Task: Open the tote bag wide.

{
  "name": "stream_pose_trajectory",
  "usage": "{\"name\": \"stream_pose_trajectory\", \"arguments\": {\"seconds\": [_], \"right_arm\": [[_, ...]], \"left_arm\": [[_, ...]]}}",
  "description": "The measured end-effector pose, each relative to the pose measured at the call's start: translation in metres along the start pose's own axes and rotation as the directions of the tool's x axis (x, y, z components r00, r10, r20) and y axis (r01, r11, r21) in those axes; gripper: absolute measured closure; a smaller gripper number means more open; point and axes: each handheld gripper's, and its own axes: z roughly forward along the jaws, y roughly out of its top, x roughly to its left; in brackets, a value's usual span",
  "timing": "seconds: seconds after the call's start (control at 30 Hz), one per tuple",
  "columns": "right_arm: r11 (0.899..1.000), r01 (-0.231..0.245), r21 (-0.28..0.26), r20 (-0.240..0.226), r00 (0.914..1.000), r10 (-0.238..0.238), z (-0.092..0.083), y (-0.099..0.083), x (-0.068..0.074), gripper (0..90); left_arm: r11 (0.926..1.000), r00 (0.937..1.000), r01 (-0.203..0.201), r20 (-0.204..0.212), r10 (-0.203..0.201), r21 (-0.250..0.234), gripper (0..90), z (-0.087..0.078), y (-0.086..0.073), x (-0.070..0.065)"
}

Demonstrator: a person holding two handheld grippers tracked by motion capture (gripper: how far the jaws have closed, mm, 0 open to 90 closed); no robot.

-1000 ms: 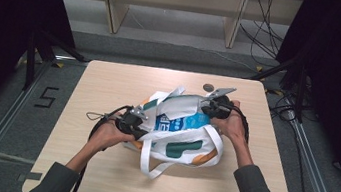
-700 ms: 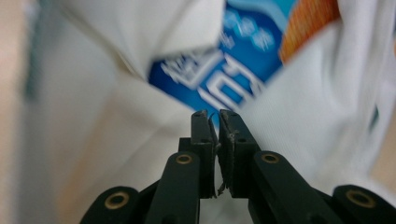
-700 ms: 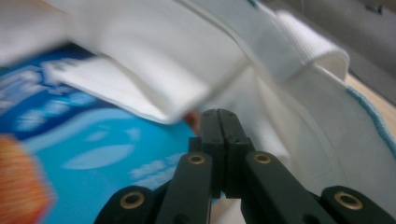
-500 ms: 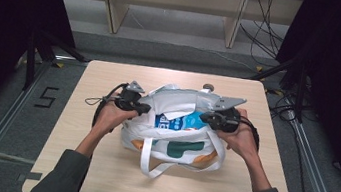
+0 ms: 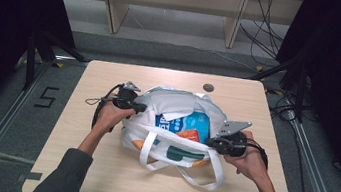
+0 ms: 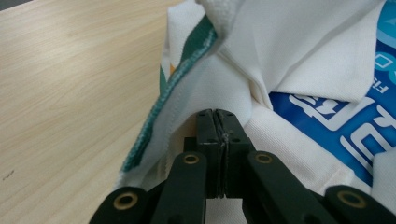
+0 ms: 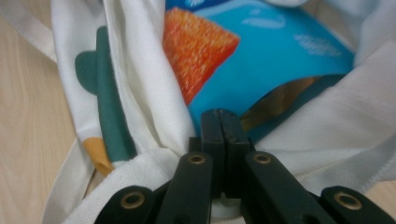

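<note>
Fabric was pinched tight on both sides: my left gripper (image 5: 142, 107) had its jaws clamped on the far-left edge of the white tote bag (image 5: 166, 148), and my right gripper (image 5: 208, 143) was squeezed shut on the near-right edge. Between them the bag sat mid-table (image 5: 96, 176), mouth spread, showing a blue packet (image 5: 186, 123) with an orange patch.

Lit evenly from overhead across the pale wooden tabletop (image 5: 98, 166), falling off to near black at both sides of the high view. Soft, short shadows under the white fabric tote bag (image 5: 172, 141). No harsh glare. Slightly soft and grainy in the high view; blurred up close on the black jaws in both gripper views.
</note>
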Motion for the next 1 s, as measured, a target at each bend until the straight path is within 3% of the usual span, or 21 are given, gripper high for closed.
{"name": "stream_pose_trajectory", "arguments": {"seconds": [0.1, 0.13, 0.2, 0.3, 0.47, 0.5, 0.6, 0.67, 0.7, 0.73, 0.77, 0.83, 0.9, 0.93, 0.97, 1.0], "right_arm": [[1.0, 0.02, 0.003, -0.006, 0.9998, -0.02, -0.003, 0.003, 0.001, 90.0], [1.0, 0.02, -0.007, 0.009, 0.9998, -0.02, -0.006, 0.005, 0.003, 90.0], [0.999, 0.023, -0.025, 0.019, 0.9996, -0.023, -0.01, 0.008, 0.004, 90.0], [0.995, 0.049, -0.082, 0.0, 0.9988, -0.049, -0.014, 0.016, 0.01, 90.0], [0.995, 0.094, -0.034, -0.059, 0.9937, -0.096, 0.0, 0.016, 0.023, 90.0], [0.997, 0.075, -0.009, -0.068, 0.9948, -0.076, 0.0, 0.014, 0.026, 90.0], [0.995, 0.094, 0.008, -0.091, 0.9915, -0.093, 0.003, 0.013, 0.028, 90.0], [0.996, 0.086, 0.015, -0.073, 0.9937, -0.085, 0.003, 0.014, 0.028, 90.0], [0.996, 0.089, -0.009, -0.06, 0.9942, -0.089, 0.002, 0.016, 0.027, 90.0], [0.997, 0.075, -0.026, -0.046, 0.9961, -0.076, -0.001, 0.018, 0.026, 90.0], [0.997, 0.075, -0.026, -0.046, 0.9961, -0.076, -0.001, 0.018, 0.026, 90.0], [0.995, 0.058, -0.086, -0.021, 0.9979, -0.06, -0.004, 0.021, 0.021, 90.0], [0.994, 0.028, -0.101, 0.02, 0.9995, -0.026, -0.008, 0.023, 0.018, 90.0], [0.993, 0.036, -0.117, 0.024, 0.9991, -0.034, -0.008, 0.025, 0.013, 90.0], [0.993, 0.017, -0.113, 0.027, 0.9995, -0.014, -0.008, 0.025, 0.011, 90.0], [0.993, 0.012, -0.115, 0.041, 0.9991, -0.007, -0.007, 0.026, 0.01, 90.0]], "left_arm": [[0.9999, 1.0, -0.01, 0.002, 0.01, -0.01, 86.5, -0.003, 0.0, -0.004], [0.9994, 0.9995, -0.008, 0.031, 0.009, -0.033, 86.3, -0.008, 0.001, -0.01], [0.9989, 0.9987, -0.014, 0.047, 0.016, -0.044, 86.3, -0.01, 0.001, -0.015], [0.9968, 0.9929, -0.067, 0.096, 0.071, -0.043, 85.7, -0.014, -0.002, -0.033], [0.9959, 0.9856, -0.09, 0.143, 0.09, -0.011, 85.4, -0.01, -0.014, -0.049], [0.9953, 0.9854, -0.096, 0.14, 0.097, -0.011, 85.1, -0.01, -0.015, -0.049], [0.9934, 0.9846, -0.114, 0.134, 0.113, 0.004, 85.3, -0.011, -0.017, -0.049], [0.9935, 0.9856, -0.114, 0.126, 0.113, -0.001, 85.2, -0.011, -0.018, -0.051], [0.9935, 0.9857, -0.113, 0.124, 0.113, -0.009, 85.3, -0.013, -0.018, -0.053], [0.994, 0.9832, -0.107, 0.146, 0.109, -0.022, 85.6, -0.014, -0.019, -0.056], [0.9914, 0.9811, -0.13, 0.143, 0.131, -0.02, 85.6, -0.017, -0.02, -0.061], [0.9827, 0.9744, -0.185, 0.129, 0.184, -0.007, 86.1, -0.021, -0.022, -0.068], [0.9822, 0.9731, -0.188, 0.136, 0.186, -0.002, 86.8, -0.025, -0.025, -0.07], [0.9796, 0.968, -0.201, 0.154, 0.198, 0.003, 87.1, -0.025, -0.027, -0.069], [0.9808, 0.9695, -0.195, 0.155, 0.19, 0.013, 87.3, -0.026, -0.029, -0.069], [0.9789, 0.9668, -0.203, 0.161, 0.198, 0.017, 87.2, -0.024, -0.031, -0.067]]}}
